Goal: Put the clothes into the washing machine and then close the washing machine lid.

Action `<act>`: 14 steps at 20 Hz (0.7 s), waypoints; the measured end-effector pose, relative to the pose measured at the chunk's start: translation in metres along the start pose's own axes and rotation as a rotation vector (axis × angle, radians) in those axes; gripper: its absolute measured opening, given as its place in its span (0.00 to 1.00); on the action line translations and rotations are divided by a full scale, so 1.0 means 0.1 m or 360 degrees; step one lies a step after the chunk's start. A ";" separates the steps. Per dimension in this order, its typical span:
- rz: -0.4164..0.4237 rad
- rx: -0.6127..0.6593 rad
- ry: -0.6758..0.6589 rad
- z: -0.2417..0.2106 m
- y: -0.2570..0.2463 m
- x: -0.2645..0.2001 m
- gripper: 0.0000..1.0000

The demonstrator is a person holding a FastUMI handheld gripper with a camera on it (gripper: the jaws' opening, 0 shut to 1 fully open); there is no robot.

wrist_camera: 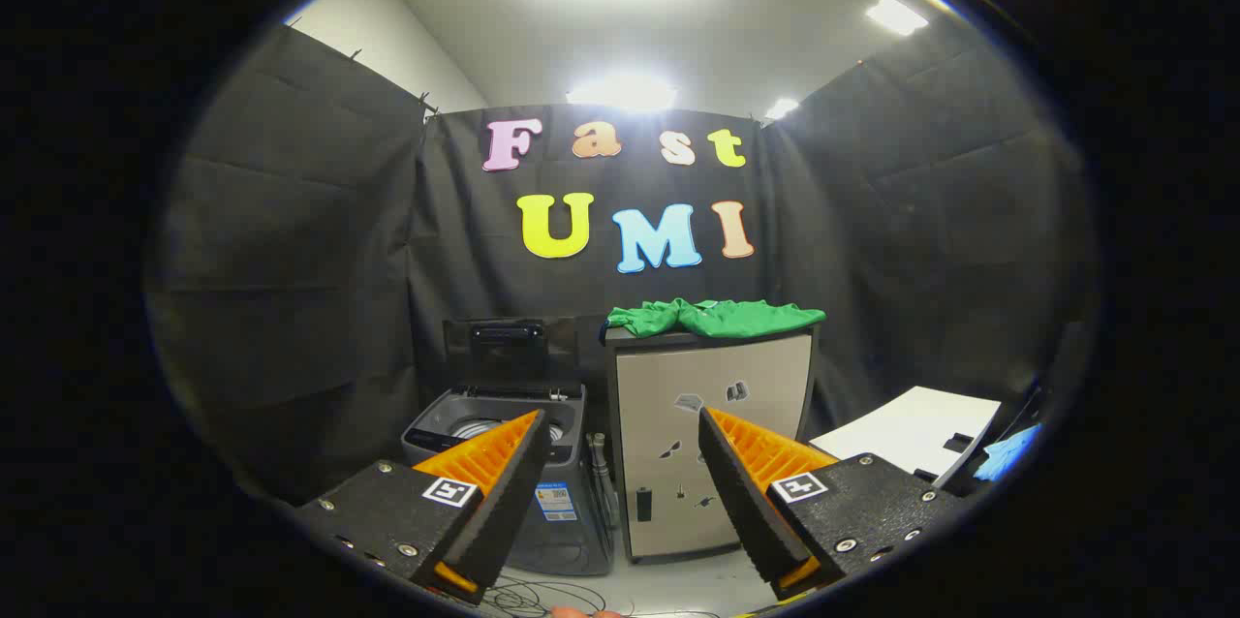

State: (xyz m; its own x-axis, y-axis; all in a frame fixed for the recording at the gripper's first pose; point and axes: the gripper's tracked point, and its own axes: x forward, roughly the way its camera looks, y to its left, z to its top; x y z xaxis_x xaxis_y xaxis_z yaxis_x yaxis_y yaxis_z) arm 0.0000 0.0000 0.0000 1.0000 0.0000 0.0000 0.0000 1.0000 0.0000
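The orange-and-black two-finger gripper (pixel 620 463) hangs spread and empty, well short of the crumpled green cloth garment (pixel 715 317) atop the beige metal cabinet (pixel 712 386) (beside the grey top-loading washing machine (pixel 504 424), lid up), so a shallow pinch might drag it off the edge.

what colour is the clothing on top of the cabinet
Green clothes, seen in the gripper view.

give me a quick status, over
Gripper open, holding nothing. Green clothes on cabinet, beyond fingers. Washing machine lid up. No obstruction seen.
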 end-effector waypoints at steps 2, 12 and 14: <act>0.0000 -0.0004 0.0001 0.00 0.00 -0.01 0.95; 0.0017 0.0008 0.0006 -0.01 0.03 -0.04 0.95; 0.0020 0.0011 0.0005 -0.01 0.05 -0.05 0.95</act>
State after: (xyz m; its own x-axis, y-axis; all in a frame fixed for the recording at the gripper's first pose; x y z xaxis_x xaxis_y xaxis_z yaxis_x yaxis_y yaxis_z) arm -0.0049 0.0054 -0.0010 0.9999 0.0124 -0.0032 -0.0124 0.9999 0.0067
